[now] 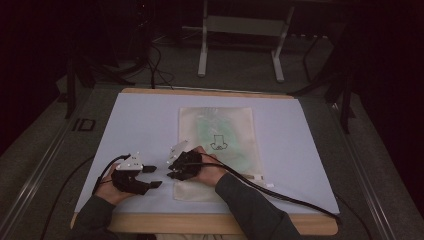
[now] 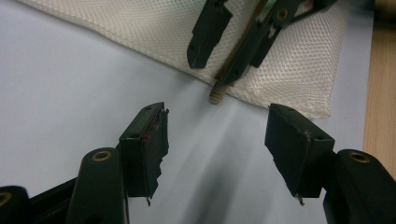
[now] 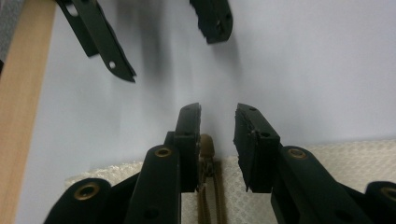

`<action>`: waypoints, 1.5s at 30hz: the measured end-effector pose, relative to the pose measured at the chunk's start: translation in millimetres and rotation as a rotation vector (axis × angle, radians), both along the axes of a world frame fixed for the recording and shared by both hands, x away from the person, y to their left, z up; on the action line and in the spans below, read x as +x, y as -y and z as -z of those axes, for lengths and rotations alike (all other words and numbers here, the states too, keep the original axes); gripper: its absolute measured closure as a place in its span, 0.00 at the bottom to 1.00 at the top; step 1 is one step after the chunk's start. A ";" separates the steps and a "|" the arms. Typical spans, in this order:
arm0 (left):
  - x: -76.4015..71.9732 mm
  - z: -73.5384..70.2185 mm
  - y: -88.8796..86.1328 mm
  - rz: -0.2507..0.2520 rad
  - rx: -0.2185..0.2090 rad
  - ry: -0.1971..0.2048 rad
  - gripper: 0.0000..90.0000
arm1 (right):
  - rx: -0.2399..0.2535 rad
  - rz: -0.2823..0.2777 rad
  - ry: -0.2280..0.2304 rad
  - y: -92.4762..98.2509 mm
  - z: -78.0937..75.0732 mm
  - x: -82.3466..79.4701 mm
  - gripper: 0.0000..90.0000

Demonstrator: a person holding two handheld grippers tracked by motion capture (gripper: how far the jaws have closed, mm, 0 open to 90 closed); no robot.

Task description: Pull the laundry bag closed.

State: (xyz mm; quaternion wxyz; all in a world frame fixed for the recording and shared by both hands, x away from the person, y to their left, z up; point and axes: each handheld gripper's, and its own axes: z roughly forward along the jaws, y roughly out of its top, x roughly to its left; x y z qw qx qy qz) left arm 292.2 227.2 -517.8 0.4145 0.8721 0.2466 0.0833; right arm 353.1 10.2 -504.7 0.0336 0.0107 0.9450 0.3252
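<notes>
A: From the high view, the mesh bag (image 1: pixel 216 150) lies flat on the white sheet (image 1: pixel 130 130) that covers the counter (image 1: pixel 220 224). Both hands are near the bag's near left corner.

B: The left gripper view gives more. The mesh weave is clear there, and the zipper end (image 2: pixel 214 95) sticks out past the bag's edge. The high view is too dark for that.

A: And the right gripper view?

B: There the zipper (image 3: pixel 208 186) runs up between the jaws of the right gripper (image 3: pixel 218 133). Its lower part is cut off by the frame. The jaws stand a little apart. One jaw is just beside the zipper, but I cannot tell if it touches it.

A: The left gripper (image 2: pixel 219 140)?

B: Its jaws are spread wide over the bare sheet and hold nothing. The bag corner is near, in front of them.
</notes>
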 end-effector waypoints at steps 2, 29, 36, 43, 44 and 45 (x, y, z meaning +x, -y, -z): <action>0.1 0.1 0.0 0.000 -0.002 -0.001 0.42 | -0.010 -0.003 -0.001 -0.9 2.6 -0.2 0.79; 0.1 1.2 1.6 0.010 0.006 -0.007 0.43 | -0.091 -0.008 0.006 -11.5 13.2 -2.2 0.84; 0.7 1.8 2.4 0.013 0.005 -0.010 0.43 | -0.084 0.006 -0.021 -9.6 12.1 -0.4 0.90; 1.5 2.0 5.1 0.016 0.010 -0.008 0.43 | -0.047 0.011 -0.027 -4.7 5.4 -1.2 0.89; 1.8 2.1 6.2 0.018 0.009 -0.008 0.43 | -0.043 0.013 -0.033 -3.6 4.1 -1.0 0.89; 2.3 2.2 7.6 0.020 0.010 -0.010 0.43 | -0.037 0.013 -0.036 -2.6 3.0 -0.7 0.90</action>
